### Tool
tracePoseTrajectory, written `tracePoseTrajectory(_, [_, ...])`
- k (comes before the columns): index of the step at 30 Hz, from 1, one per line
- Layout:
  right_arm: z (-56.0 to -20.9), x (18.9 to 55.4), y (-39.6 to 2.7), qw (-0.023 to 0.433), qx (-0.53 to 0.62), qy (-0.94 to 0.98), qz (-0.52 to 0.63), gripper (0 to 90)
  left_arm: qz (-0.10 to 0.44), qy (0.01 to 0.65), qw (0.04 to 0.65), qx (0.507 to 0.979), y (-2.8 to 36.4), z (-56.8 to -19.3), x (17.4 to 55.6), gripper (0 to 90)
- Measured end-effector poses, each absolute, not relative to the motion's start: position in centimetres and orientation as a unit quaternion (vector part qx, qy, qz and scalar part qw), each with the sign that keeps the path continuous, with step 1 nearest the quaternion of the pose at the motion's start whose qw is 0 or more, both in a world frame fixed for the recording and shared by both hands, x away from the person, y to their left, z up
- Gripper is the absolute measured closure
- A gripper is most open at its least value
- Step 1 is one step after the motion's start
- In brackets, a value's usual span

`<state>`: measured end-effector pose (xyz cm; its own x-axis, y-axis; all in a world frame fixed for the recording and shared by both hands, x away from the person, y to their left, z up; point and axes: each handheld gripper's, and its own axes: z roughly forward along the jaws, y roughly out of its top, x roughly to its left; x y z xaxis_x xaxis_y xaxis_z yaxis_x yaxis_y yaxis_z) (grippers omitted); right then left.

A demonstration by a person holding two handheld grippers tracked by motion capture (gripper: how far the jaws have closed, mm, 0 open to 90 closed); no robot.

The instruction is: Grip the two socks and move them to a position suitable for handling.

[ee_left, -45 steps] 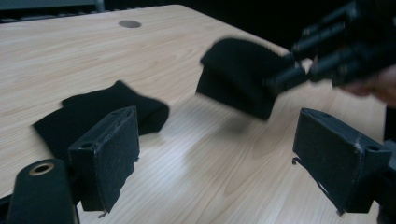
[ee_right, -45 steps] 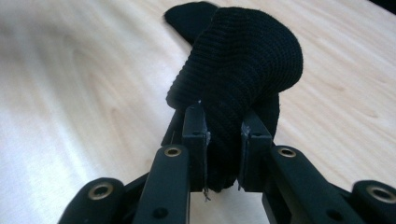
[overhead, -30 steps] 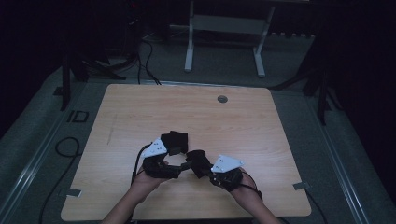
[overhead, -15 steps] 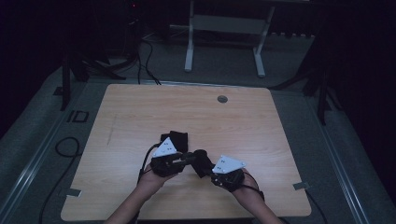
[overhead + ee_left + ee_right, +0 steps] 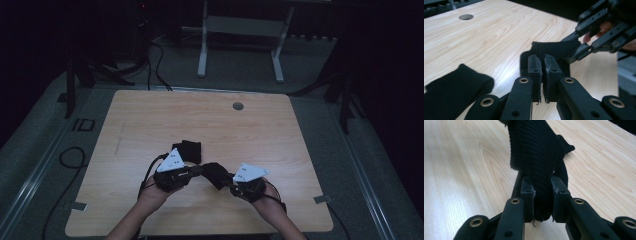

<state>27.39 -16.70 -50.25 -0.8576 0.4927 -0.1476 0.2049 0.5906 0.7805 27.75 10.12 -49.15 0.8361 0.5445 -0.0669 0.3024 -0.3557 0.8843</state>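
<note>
The black knit sock (image 5: 214, 173) hangs just above the tabletop (image 5: 150, 120), stretched between both grippers. The right gripper (image 5: 542, 192) pinches one end. The left gripper (image 5: 543, 65) has just squeezed nearly shut on the other end. The sock's long side runs straight from one to the other. A second sock (image 5: 190, 150) lies just behind it.

The second black ribbed knit sock (image 5: 454, 90) runs off the left gripper view's bottom-left corner. The left gripper (image 5: 543, 72) hides whatever its pads pinch; a thin edge cannot be made out.
</note>
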Motion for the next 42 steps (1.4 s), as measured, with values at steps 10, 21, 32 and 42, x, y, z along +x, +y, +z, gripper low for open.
tracePoseTrajectory(10, [-50.2,27.4,-17.3,0.163,0.207,0.867,0.423,75.8,0.129,0.268,0.517,0.803,11.8,-47.7,27.5,86.1])
tracePoseTrajectory(21, [-50.0,27.1,-17.5,0.175,0.213,0.863,0.423,79.4,0.147,0.268,0.52,0.798,11.9,-46.3,26.7,86.2])
tracePoseTrajectory(32, [-51.4,27.1,-17.2,0.171,0.222,0.868,0.411,79.8,0.113,0.282,0.497,0.813,12.1,-48.2,26.7,86.1])
tracePoseTrajectory(42, [-53.7,26.7,-15.6,0.128,0.207,0.894,0.376,57.9,0.076,0.307,0.461,0.83,13.5,-52.0,25.9,85.9])
